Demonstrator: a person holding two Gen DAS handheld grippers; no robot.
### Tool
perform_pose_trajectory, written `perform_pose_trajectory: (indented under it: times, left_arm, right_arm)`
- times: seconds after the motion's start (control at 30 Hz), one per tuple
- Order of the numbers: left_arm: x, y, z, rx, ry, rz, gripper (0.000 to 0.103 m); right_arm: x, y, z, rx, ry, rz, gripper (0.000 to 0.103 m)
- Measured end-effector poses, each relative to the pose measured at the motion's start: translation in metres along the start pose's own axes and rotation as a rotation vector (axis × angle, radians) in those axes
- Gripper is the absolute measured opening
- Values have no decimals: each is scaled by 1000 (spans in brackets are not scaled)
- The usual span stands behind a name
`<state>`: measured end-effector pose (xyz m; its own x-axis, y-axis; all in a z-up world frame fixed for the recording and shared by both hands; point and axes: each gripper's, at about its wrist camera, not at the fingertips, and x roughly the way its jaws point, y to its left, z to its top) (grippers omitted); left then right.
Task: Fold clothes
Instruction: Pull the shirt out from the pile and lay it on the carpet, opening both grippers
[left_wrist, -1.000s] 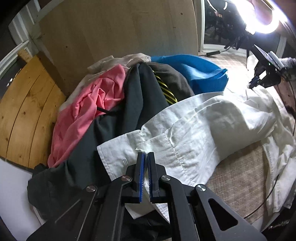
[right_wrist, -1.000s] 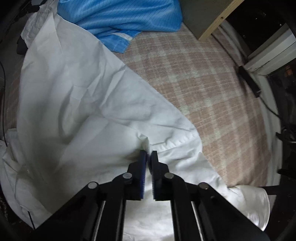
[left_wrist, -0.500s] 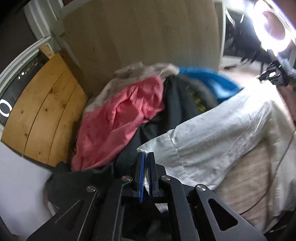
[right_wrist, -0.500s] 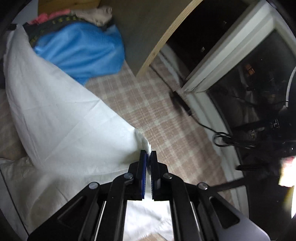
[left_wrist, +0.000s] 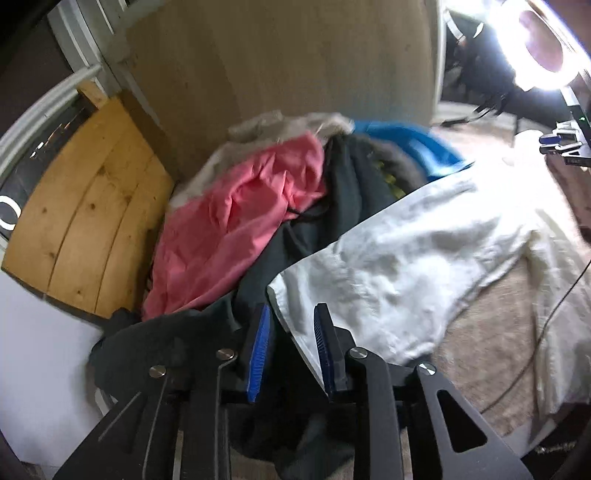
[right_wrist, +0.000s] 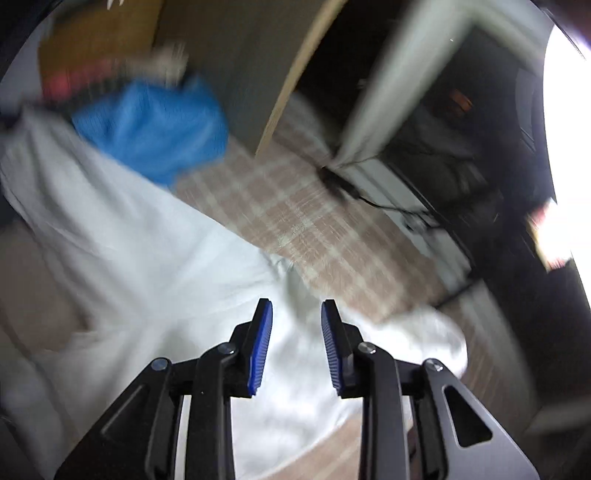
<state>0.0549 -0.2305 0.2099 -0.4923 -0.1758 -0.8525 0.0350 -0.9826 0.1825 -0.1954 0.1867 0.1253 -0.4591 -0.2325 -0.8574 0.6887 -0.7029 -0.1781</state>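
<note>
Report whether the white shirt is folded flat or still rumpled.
Rumpled: the white shirt lies creased and bunched, one edge draped over the clothes pile, not squared.

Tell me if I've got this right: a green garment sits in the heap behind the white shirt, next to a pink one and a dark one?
Nearly. That garment is blue, not green, as both wrist views show. The rest holds: in the left wrist view it lies in the heap behind the white shirt, with the pink garment and the dark garment alongside.

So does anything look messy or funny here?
Yes. The white shirt lies rumpled, one edge draped over a jumbled heap with a pink garment, dark clothes and a blue garment. Both grippers, left and right, are opening.
</note>
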Motion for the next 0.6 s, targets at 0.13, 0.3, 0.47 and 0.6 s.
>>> perform_pose_trajectory:
  times: [0.13,0.3,0.47,0.6]
  left_arm:
    - [-33,6,-8,30,-56,-66,30]
    - [-57,6,-17,51,-91,-208,30]
    - [-29,-86,-50,196,15,-526,42]
    - [7,-191,-98,332,183,-735,41]
  right_arm:
    - [-99,-9,-62,193,-91,22,27]
    - [-219,13,-166,499,-167,48,40]
    - [-212,113,-271,703,-77,13,45]
    - [-150,193,-325,832,20,77,45]
